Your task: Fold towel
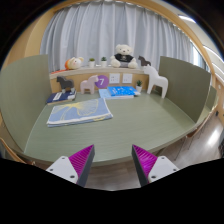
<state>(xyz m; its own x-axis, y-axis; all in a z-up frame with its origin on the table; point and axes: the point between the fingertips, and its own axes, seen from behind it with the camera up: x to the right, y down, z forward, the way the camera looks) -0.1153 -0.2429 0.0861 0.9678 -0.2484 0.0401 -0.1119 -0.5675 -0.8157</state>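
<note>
1. My two-finger gripper with magenta pads (113, 165) is held above the near edge of the table, fingers spread wide apart, nothing between them. One pad (82, 158) sits on my left, the other (145, 159) on my right.
2. Just ahead of the fingers is the olive-green rounded tabletop (115, 125), mostly bare in the near half.
3. Further out, to the left, a flat pale blue-and-white cloth, the towel (79, 112), lies spread on the table, well beyond the fingers and not touched.
4. Behind it, a small bright blue book-like thing (122, 92) lies flat, with a dark flat item (62, 97) off to the left.
5. A white chair back (157, 82) stands at the far right side.
6. At the back, a shelf holds a purple numbered block (100, 81) and a white plush toy (123, 55), in front of white curtains (95, 30).
</note>
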